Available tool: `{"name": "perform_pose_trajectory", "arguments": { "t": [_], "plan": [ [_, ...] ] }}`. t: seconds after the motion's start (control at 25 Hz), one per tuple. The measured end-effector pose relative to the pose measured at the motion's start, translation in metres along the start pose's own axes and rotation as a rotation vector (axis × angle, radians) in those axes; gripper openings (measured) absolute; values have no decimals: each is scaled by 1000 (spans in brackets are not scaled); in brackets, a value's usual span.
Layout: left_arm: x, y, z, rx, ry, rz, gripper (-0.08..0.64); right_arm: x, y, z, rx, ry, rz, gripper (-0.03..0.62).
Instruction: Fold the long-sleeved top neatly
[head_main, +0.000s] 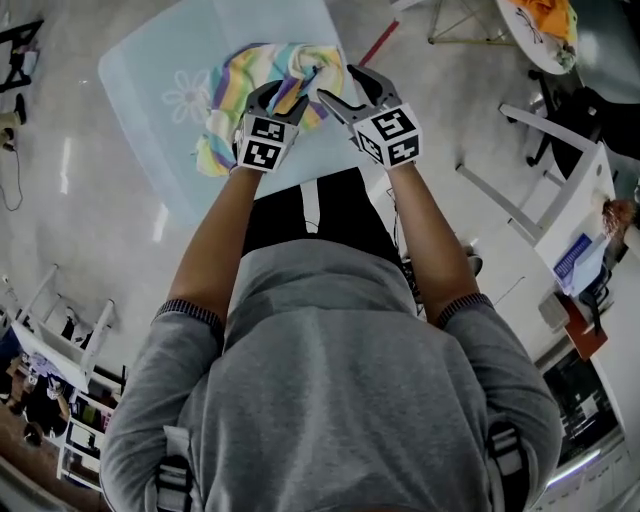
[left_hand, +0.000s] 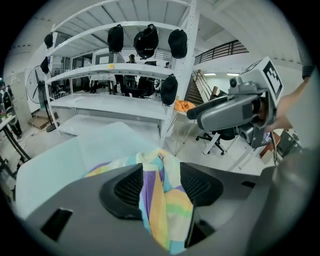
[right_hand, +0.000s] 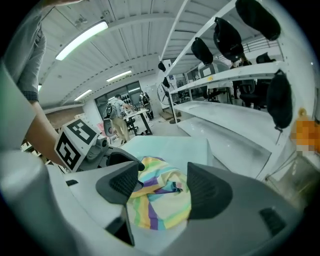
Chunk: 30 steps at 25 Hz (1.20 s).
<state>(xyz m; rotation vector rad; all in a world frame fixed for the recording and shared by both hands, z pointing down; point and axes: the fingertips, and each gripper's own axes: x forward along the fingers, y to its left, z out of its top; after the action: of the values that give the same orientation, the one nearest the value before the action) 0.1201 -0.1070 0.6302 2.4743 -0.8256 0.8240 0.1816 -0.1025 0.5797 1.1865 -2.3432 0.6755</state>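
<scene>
A crumpled long-sleeved top (head_main: 262, 68) in pastel rainbow stripes lies bunched on a table with a pale blue cover (head_main: 150, 70). Both grippers hang side by side just over its near edge. My left gripper (head_main: 283, 98) is open, and in the left gripper view the striped fabric (left_hand: 157, 200) shows in the gap between its pads (left_hand: 129, 186) without being pinched. My right gripper (head_main: 337, 82) is open too; the top (right_hand: 157, 202) lies beyond and below its jaws. Each gripper sees the other: the right gripper (left_hand: 240, 110) and the left gripper (right_hand: 75, 142).
White shelving (left_hand: 125, 70) hung with dark bags stands behind the table. A white desk frame (head_main: 560, 200) and office chair (head_main: 560, 110) are at the right, and a red stick (head_main: 378, 42) lies on the floor by the table's far corner.
</scene>
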Motion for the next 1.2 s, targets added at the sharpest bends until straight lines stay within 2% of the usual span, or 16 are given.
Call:
{"name": "perform_pose_trajectory", "arguments": {
  "t": [0.24,0.36,0.48,0.6,0.76,1.0,1.2],
  "plan": [
    [30,13,-25,-32,59,46,253,8,-8,-18,5,25,0,304],
    [42,18,-41,-17,94,59,250,7,-11,-27,16,35,-1,304],
    [45,29,-50,1,108,98,166,4,-14,-36,25,47,-2,304],
    [36,39,-45,4,84,132,90,1,-16,-38,28,50,-5,304],
    [10,50,-31,7,42,179,51,-1,-18,-33,25,49,-6,305],
    [-46,67,9,31,-72,237,35,2,-12,-19,-6,49,-7,307],
    [-86,72,40,73,-152,256,35,18,-10,-26,-44,90,5,310]
  ]
}}
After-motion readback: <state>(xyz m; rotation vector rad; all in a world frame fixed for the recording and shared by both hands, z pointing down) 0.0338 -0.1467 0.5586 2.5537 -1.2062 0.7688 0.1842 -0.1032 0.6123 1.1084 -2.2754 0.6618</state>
